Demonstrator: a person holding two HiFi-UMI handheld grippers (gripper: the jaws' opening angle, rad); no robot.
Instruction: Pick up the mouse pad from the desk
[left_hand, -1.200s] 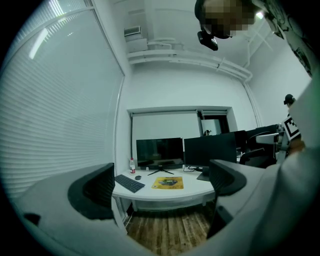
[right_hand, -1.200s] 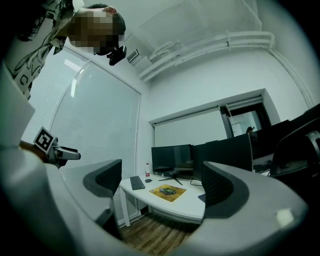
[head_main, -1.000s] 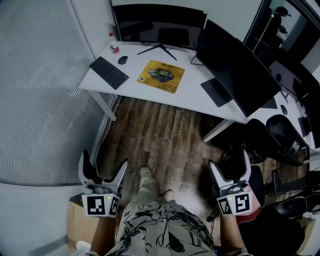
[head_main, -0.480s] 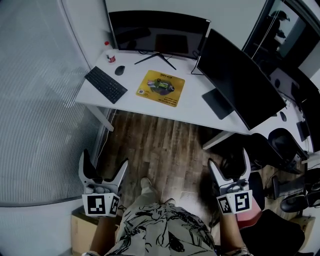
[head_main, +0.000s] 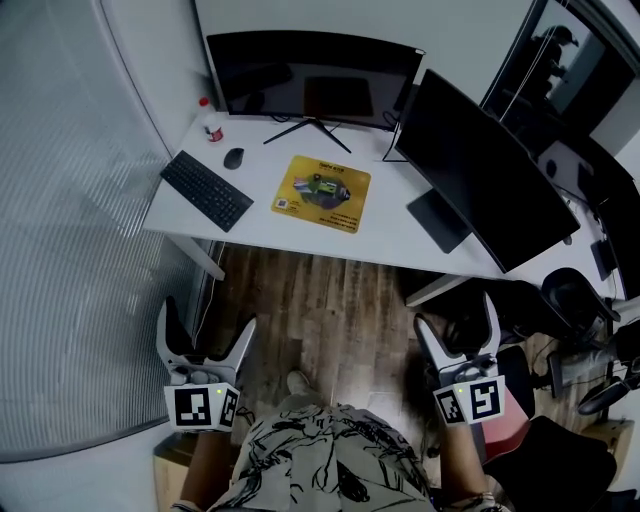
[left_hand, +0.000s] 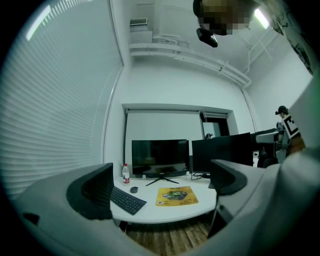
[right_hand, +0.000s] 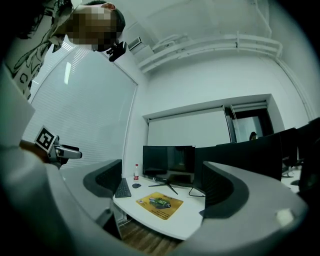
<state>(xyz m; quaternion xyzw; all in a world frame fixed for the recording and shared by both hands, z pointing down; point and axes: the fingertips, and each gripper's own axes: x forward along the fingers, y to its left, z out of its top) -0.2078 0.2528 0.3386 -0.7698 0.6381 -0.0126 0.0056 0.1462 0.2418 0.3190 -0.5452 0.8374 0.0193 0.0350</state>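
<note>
A yellow mouse pad (head_main: 322, 193) with a printed picture lies flat on the white desk (head_main: 300, 222), in front of the left monitor. It also shows as the mouse pad (left_hand: 177, 195) and the mouse pad (right_hand: 160, 204) in the two gripper views. My left gripper (head_main: 207, 334) and right gripper (head_main: 453, 323) are held low near my body, well short of the desk, over the wood floor. Both are open with nothing between the jaws.
A black keyboard (head_main: 207, 190), a mouse (head_main: 233, 157) and a small bottle (head_main: 209, 130) sit on the desk's left part. Two dark monitors (head_main: 312, 75) (head_main: 480, 170) stand at the back and right. Office chairs (head_main: 585, 300) crowd the right; a window blind (head_main: 70, 220) runs along the left.
The view has moved forward a little: the desk and mouse pad sit lower and nearer in the head view. Both grippers stay open at the same place by my body.
</note>
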